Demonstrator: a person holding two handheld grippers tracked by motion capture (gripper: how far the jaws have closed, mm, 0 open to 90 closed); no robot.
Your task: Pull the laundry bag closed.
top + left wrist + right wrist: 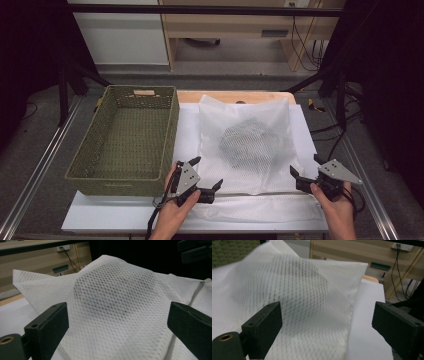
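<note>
On my table, both grippers, left (207,173) and right (304,166), gape wide at the near corners of the mesh bag (246,142), which lies flat beside the basket (90,167).

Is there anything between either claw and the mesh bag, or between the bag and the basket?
Nothing visible. Left claw and right claw sit open at the mesh bag's near edge; the green basket stands open beside it.

The high view looks forward and down over the table (130,215). Both gripper views sit low and close, facing the mesh bag (247,145) (112,297) (299,295) they share.
</note>
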